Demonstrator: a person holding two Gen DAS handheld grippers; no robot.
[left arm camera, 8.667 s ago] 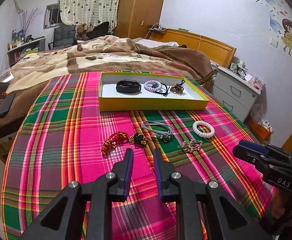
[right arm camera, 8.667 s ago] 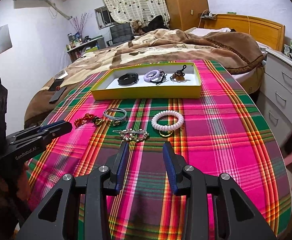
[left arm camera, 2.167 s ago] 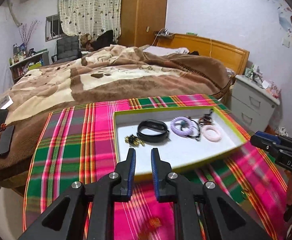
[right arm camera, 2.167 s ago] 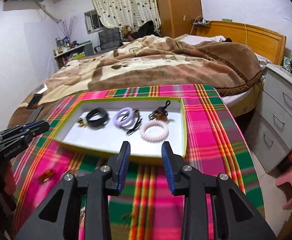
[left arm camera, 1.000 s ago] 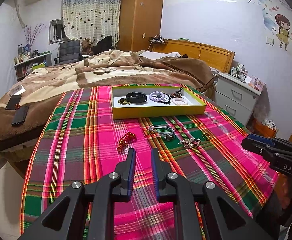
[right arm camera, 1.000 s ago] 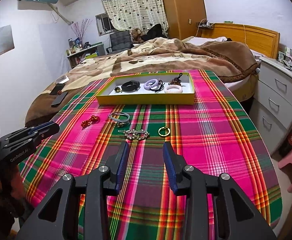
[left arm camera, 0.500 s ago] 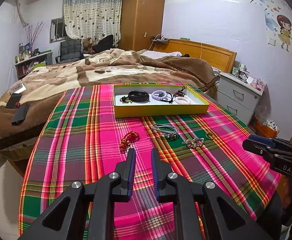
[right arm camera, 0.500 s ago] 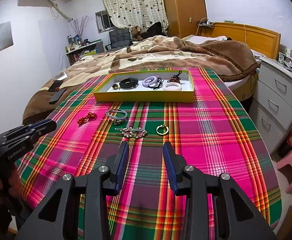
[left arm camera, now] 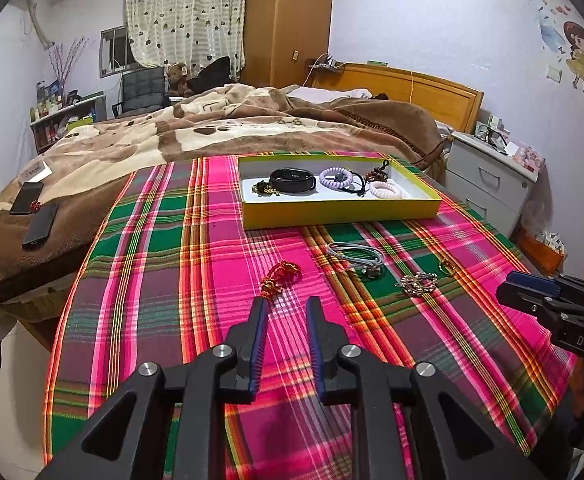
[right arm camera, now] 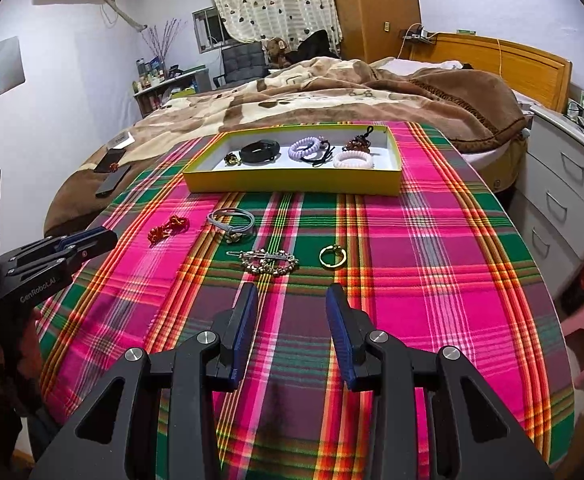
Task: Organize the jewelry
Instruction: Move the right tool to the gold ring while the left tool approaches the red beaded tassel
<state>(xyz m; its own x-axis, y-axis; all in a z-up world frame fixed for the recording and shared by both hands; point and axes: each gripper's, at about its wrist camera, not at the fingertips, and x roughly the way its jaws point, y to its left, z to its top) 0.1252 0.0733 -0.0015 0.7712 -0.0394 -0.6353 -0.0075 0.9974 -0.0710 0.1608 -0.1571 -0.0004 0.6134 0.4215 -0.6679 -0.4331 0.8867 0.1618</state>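
Black, with blue pads, the left tool (left arm camera: 285, 304) hangs over the plaid surface (left arm camera: 163, 264); its jaws have just been opening and nothing is between them. Just ahead of its tips, a little to the left, lies the red knotted bracelet (left arm camera: 280, 276). Further to the right on the cloth lie the grey hair tie (left arm camera: 356, 254), the silver beaded clip (left arm camera: 418, 283) and the small gold ring (left arm camera: 447, 267).

The right tool (right arm camera: 289, 300) is released too, with its jaws wide apart and empty. The silver beaded clip (right arm camera: 267, 261) lies just in front of its left finger, and the gold ring (right arm camera: 332, 257) just in front of its right finger, neither one touched. The grey hair tie (right arm camera: 231, 221) and the red knotted bracelet (right arm camera: 168, 229) are beyond, to the left.

At the far side of the surface stands the yellow tray (right arm camera: 292, 186). Inside it, from left to right, are a small gold piece (right arm camera: 231, 159), a black band (right arm camera: 259, 151), a lilac spiral tie (right arm camera: 307, 148) with a black cord (right arm camera: 323, 157) beside it, a pale pink spiral tie (right arm camera: 352, 159) and a brown beaded piece (right arm camera: 358, 143) at the back.

Behind the surface is a bed with a brown blanket (right arm camera: 332, 92), where two phones (right arm camera: 109, 172) lie.
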